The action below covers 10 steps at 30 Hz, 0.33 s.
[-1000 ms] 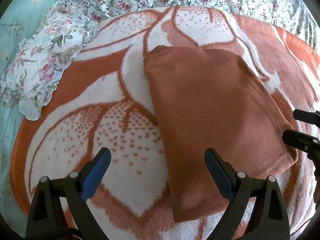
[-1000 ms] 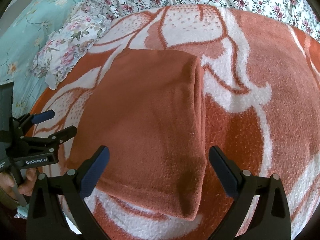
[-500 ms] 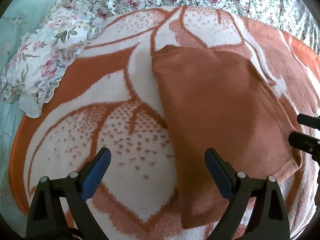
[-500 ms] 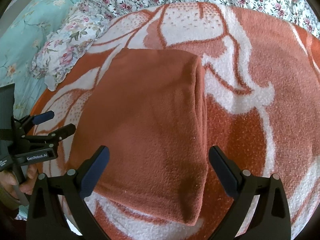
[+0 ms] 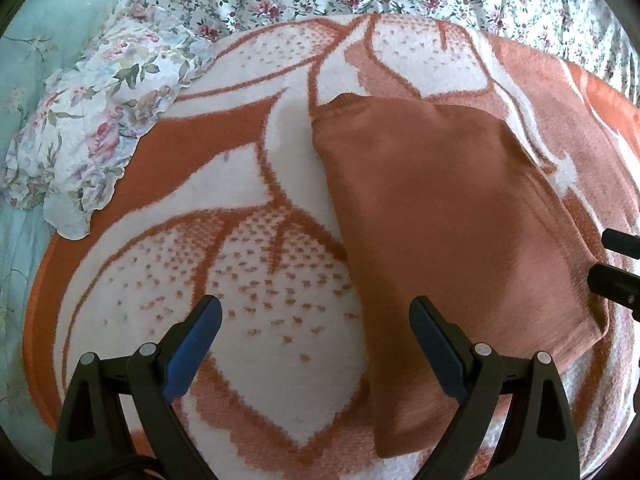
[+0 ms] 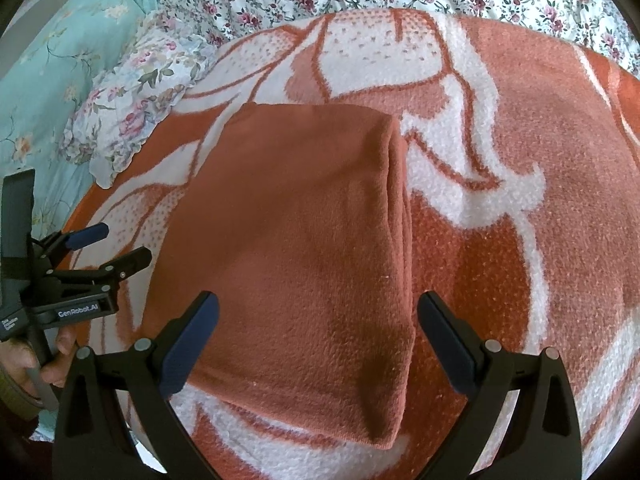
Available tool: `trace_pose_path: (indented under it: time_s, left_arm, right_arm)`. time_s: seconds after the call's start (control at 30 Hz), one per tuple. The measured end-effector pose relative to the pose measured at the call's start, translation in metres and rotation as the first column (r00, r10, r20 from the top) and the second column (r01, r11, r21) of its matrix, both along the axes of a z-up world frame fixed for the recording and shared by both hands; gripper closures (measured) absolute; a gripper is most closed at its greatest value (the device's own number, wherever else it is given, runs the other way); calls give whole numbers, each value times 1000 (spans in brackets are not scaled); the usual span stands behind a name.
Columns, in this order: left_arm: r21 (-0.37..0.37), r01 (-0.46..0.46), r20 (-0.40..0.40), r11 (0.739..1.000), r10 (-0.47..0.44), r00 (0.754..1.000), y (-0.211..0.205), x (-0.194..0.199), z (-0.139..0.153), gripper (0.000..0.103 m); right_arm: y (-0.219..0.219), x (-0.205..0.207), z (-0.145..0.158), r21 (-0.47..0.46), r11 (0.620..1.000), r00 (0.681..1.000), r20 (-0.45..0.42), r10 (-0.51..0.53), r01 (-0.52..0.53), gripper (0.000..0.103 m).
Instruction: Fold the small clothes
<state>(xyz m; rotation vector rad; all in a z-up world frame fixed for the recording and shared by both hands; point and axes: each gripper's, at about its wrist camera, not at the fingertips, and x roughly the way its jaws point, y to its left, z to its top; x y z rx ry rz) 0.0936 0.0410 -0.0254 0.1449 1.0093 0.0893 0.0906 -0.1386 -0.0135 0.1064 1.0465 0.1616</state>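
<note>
Folded rust-orange garment (image 6: 304,248) at frame centre on an orange-and-white blanket (image 6: 520,208), long axis running lower to upper frame, tilted slightly. Left gripper (image 5: 316,344) and right gripper (image 6: 318,340) both spread wide, empty. Only the right-wrist view shows the person's hand (image 6: 48,356).

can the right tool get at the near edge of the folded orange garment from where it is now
Probably yes. The right tool hangs open right over the folded orange garment, whose near edge lies bare on the blanket. The left tool sits off to the side.
</note>
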Motion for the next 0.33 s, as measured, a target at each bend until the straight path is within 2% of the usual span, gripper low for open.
trace_pose_path:
  time_s: [0.33]
  left_arm:
    - [3,-18,26,1000,18,999,2,-4,8,8]
  right_arm:
    - [0,-8,2,12,1000,1000,15,-14,14,4]
